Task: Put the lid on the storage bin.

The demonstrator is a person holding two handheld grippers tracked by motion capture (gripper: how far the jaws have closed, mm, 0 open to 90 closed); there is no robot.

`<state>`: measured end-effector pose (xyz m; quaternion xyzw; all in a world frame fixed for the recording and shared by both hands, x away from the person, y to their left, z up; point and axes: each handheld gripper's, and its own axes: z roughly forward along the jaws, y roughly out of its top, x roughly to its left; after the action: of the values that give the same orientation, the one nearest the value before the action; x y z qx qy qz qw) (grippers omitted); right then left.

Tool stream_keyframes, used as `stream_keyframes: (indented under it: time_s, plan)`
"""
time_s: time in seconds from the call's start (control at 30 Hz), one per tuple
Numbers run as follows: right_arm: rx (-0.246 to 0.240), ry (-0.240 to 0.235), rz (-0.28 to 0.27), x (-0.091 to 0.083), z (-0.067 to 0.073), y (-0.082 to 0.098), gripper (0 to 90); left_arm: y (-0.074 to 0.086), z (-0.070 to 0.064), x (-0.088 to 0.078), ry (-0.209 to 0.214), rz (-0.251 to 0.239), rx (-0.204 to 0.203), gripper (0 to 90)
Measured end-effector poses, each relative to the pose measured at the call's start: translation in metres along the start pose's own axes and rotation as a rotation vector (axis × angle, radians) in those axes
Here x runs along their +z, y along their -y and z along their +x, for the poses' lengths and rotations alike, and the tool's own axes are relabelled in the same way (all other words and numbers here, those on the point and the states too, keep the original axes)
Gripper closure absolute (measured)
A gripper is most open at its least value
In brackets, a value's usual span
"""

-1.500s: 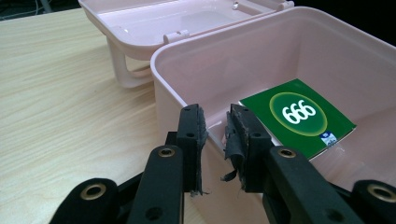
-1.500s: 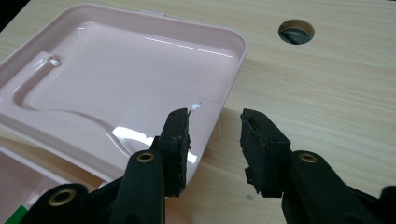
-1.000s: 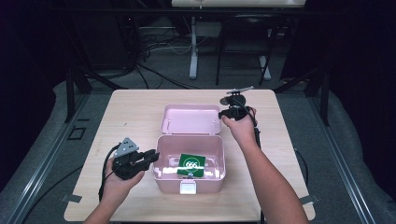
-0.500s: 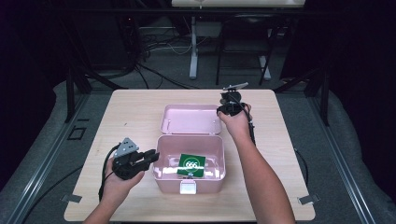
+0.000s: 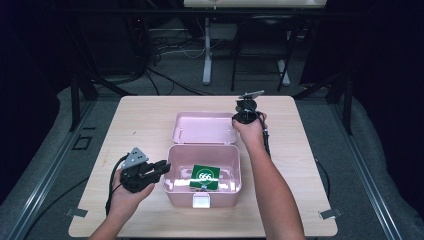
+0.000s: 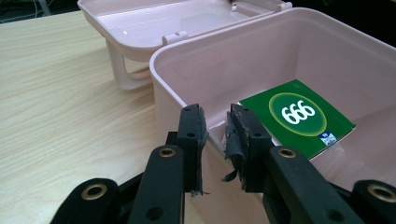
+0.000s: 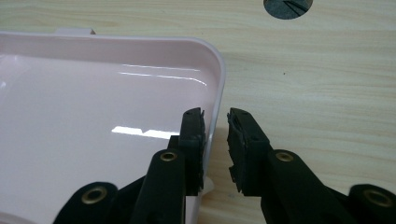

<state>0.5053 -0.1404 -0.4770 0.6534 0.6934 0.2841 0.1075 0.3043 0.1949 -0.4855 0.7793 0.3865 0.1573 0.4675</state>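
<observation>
Green packet (image 6: 299, 119) small print illegible; pink box (image 6: 261, 56) cut off at frame edge.

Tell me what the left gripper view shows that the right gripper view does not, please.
Left gripper view: the left claw astride the wall of the box body, which holds a green card printed 666. Right gripper view: the right claw astride the lid's rim, its jaws just closing and one pad against the rim, plus a round hole in the tabletop. Both: the pink lid and the wooden table.
</observation>
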Motion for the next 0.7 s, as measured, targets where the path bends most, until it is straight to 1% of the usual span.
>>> stream_keyframes:
  time_s: [0.1, 0.17, 0.23, 0.33, 0.37, 0.47, 0.7]
  plan:
    - [0.006, 0.002, 0.014, 0.0036, 0.0026, -0.0001, 77.4, 0.0001, 0.0000, 0.0000, 0.001, -0.001, -0.001, 74.7]
    - [0.002, -0.006, 0.016, 0.0057, 0.0044, 0.0000, 77.8, 0.0002, 0.0003, -0.0001, 0.002, -0.001, -0.002, 74.7]
    - [-0.003, 0.003, 0.021, 0.0064, 0.0053, 0.0000, 77.8, 0.0002, 0.0004, -0.0001, 0.003, -0.001, -0.002, 74.7]
    - [0.007, -0.002, 0.023, 0.0060, 0.0046, -0.0005, 79.1, 0.0002, 0.0003, -0.0001, 0.002, -0.001, -0.002, 74.7]
    - [0.014, -0.007, 0.024, 0.0049, 0.0028, -0.0011, 81.4, 0.0001, 0.0003, 0.0000, 0.002, -0.001, -0.002, 74.7]
    - [0.029, -0.014, 0.027, 0.0042, 0.0016, -0.0015, 82.5, 0.0001, 0.0004, -0.0001, 0.003, 0.000, -0.001, 74.7]
    - [0.026, 0.002, 0.030, 0.0034, 0.0033, -0.0025, 83.5, 0.0000, 0.0005, -0.0001, 0.003, 0.001, 0.000, 74.8]
